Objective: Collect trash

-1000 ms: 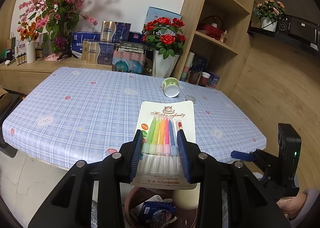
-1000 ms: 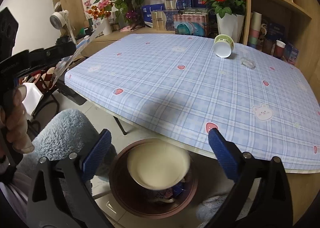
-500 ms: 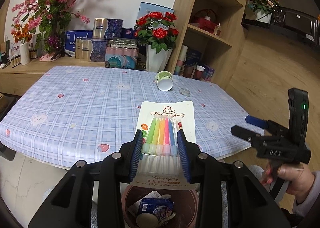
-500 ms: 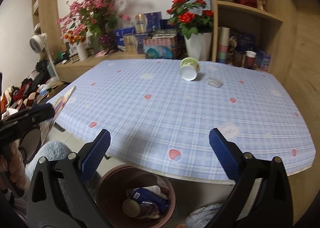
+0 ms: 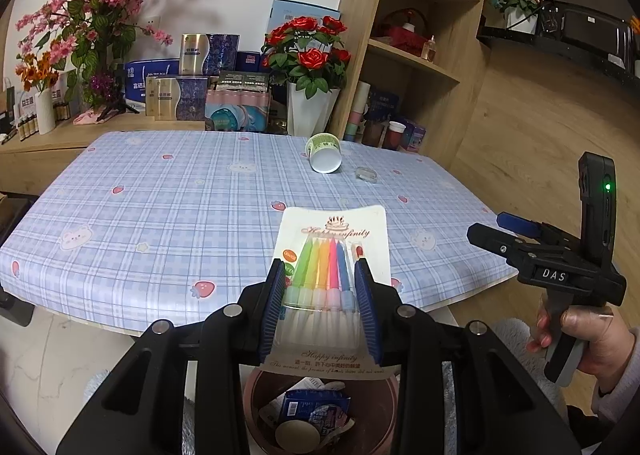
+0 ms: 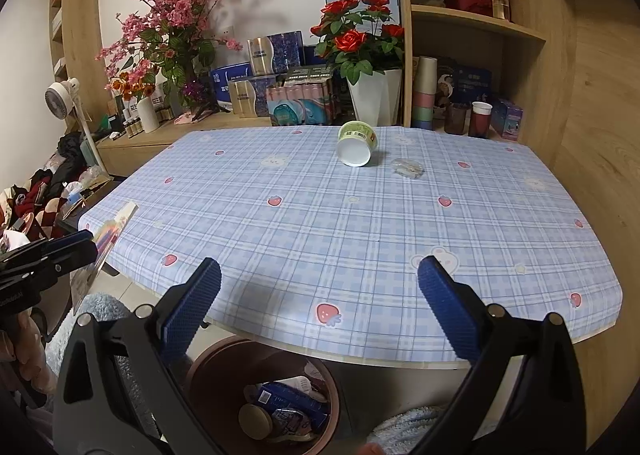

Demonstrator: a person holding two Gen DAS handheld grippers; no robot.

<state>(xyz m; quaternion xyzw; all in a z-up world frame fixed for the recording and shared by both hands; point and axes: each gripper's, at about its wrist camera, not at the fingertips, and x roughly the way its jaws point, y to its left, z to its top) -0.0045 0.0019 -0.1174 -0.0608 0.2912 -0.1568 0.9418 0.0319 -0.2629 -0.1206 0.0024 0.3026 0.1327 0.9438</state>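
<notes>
The left gripper (image 5: pixel 320 291) is clamped on a pack of birthday candles (image 5: pixel 332 255). The blue pads squeeze the clear bubble of the pack from both sides. The card sticks out in front, above the near edge of the table (image 5: pixel 160 207). Right under the pack, on the floor, stands a brown trash bin (image 5: pixel 316 415). It has a blue wrapper and other rubbish in it.

The right gripper (image 6: pixel 320 291) has its jaws wide apart with nothing between them. It hangs over the near edge of the table, with the bin (image 6: pixel 264 395) below it. A hand (image 5: pixel 588 339) holds its handle.

Far back on the blue checked cloth, a green and white paper cup (image 6: pixel 356 143) lies on its side, its white end toward the cameras. Just beside it, to the right, lies a small clear plastic scrap (image 6: pixel 407 167). The two are close but do not touch.

Behind the table stand red roses in a white vase (image 6: pixel 374 97).
</notes>
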